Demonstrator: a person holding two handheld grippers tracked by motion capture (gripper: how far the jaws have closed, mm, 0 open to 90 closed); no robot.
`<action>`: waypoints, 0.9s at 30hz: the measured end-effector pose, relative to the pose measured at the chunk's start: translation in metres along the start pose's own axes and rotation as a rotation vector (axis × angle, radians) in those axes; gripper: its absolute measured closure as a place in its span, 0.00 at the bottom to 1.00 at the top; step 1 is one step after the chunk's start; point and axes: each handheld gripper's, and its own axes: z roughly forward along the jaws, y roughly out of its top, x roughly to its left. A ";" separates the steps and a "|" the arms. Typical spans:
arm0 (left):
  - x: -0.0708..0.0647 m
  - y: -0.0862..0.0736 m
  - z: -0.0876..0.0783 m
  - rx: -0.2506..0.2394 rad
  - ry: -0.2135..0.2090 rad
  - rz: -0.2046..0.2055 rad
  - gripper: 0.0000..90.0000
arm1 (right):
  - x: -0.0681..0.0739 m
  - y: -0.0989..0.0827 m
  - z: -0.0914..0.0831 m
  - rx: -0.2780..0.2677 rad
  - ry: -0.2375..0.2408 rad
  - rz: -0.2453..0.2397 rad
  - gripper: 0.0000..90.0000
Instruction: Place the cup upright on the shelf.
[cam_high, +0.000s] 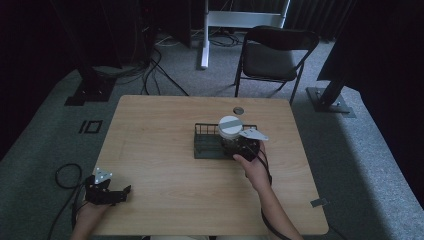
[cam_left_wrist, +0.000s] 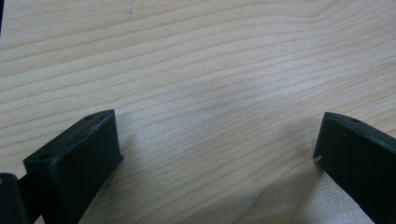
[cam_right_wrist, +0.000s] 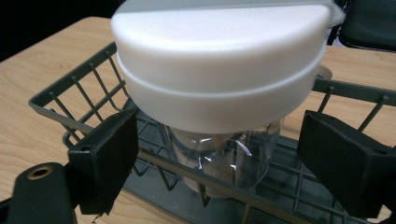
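Observation:
A clear jar (cam_high: 230, 136) with a wide white lid (cam_high: 230, 125) stands upright in a dark wire basket (cam_high: 205, 146) at the middle of the wooden table. My right gripper (cam_high: 246, 145) is at the basket's near right side, open. In the right gripper view its two jaws stand wide on either side of the jar (cam_right_wrist: 224, 158), below the lid (cam_right_wrist: 219, 70) and over the basket rim (cam_right_wrist: 70, 88), touching neither. My left gripper (cam_high: 112, 192) rests at the table's near left corner, open over bare wood (cam_left_wrist: 217, 135).
A small round dark disc (cam_high: 238, 110) lies on the table behind the basket. A black folding chair (cam_high: 274, 52) stands beyond the far edge. Cables (cam_high: 67, 175) trail on the carpet to the left. Dark stand bases (cam_high: 330, 100) flank the table.

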 end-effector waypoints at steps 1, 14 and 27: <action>0.000 0.000 0.000 0.000 0.000 0.000 0.01 | 0.000 -0.001 -0.001 -0.009 -0.004 -0.001 0.14; 0.000 0.000 0.000 0.000 0.000 0.000 0.01 | -0.007 -0.011 -0.020 -0.044 -0.005 0.001 0.14; 0.000 0.000 0.000 0.000 0.000 0.000 0.01 | -0.016 -0.021 -0.043 -0.071 -0.019 -0.005 0.14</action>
